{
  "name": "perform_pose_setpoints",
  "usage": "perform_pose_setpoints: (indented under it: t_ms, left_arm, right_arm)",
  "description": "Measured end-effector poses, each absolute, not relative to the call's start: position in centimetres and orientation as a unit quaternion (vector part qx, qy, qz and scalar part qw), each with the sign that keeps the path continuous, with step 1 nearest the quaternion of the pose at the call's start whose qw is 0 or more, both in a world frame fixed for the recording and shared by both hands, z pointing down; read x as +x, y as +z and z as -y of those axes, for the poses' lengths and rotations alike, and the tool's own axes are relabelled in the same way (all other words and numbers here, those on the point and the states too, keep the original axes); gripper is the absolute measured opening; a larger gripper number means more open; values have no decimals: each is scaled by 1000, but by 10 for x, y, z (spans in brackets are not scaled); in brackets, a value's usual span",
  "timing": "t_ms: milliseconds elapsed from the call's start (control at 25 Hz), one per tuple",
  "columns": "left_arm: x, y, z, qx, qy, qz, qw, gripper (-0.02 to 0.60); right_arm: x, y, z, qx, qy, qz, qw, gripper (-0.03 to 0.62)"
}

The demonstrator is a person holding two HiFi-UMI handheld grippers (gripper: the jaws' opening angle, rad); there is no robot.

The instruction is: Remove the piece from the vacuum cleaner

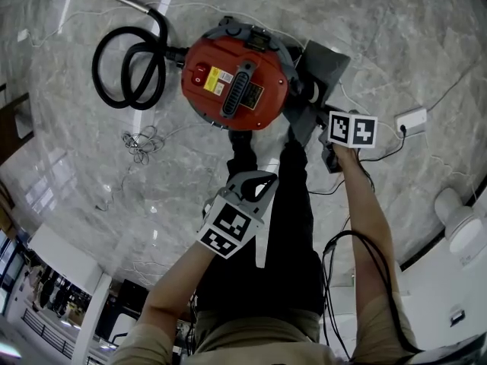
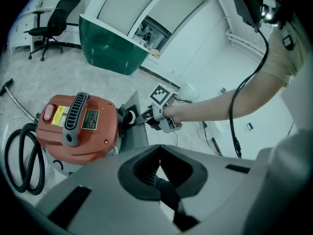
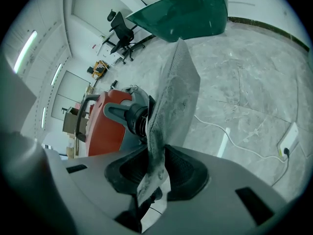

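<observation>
The red vacuum (image 1: pixel 236 78) stood on the marble floor (image 1: pixel 396 36), with its hose (image 1: pixel 129 67) coiled beside it. A grey bag (image 3: pixel 176 97) seemed joined to its side port. The right tool (image 3: pixel 155 155) was clamped on the bag's edge. The left tool (image 2: pixel 159 155) hung empty, jaws together.

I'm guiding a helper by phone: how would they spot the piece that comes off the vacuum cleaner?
Find the round red vacuum cleaner on the grey marble floor. On its side opposite the coiled black hose, a dusty grey fabric-like panel hangs on a black port. It is the only flat sheet, pinched by the right gripper.
</observation>
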State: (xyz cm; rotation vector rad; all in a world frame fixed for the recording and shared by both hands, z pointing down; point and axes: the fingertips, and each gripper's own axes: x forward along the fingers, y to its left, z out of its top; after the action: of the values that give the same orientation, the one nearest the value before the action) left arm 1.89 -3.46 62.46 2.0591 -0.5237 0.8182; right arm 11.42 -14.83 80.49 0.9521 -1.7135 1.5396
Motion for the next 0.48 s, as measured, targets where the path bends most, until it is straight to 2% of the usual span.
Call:
perform_pose_setpoints:
  t_ms: [280,360,400,480]
  left_arm:
    - [14,626,35,821,326,215,417,4]
    - [12,626,35,821,324,216,418,4]
    - [11,627,35,821,324,217,418,3]
    - [9,628,34,820,323,218,418,3]
  right_arm:
    - [113,805,148,395,585,644,297,86]
    - [112,805,147,408,606,629,267,76]
    - [110,804,148,416,619,619,248,48]
    - [109,804,148,431,647,594,204,44]
